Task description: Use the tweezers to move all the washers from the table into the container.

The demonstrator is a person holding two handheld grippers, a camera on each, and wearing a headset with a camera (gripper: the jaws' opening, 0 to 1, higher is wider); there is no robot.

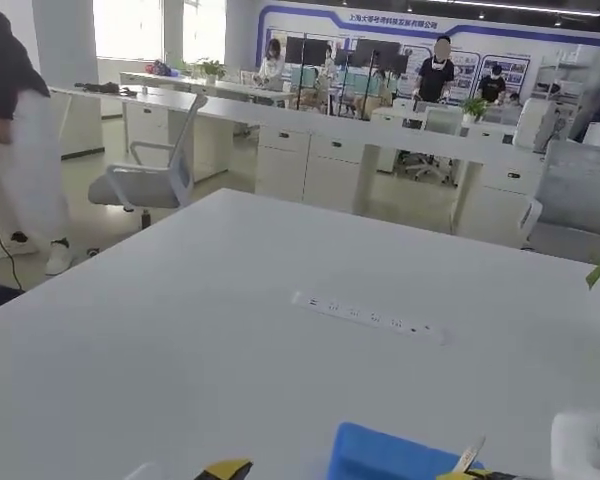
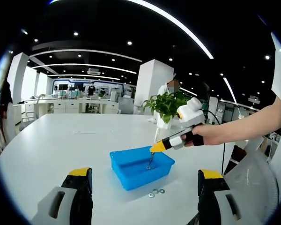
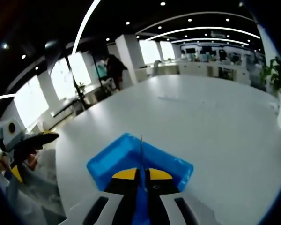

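1. The table [image 2: 61, 150] is seen as a smooth white surface with a soft sheen.
2. The container [image 2: 131, 177] is seen as smooth blue plastic, faintly glossy.
3. The washers [image 2: 155, 191] are seen as bare, silvery metal.
4. The tweezers [image 2: 151, 159] are seen as thin metal.
5. The right gripper [image 2: 157, 147] is cased in white, black and yellow plastic, matt in look.

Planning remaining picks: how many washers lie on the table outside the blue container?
2 clearly: one washer and a second close together on the table just outside the blue container. Tiny; more may be hidden.
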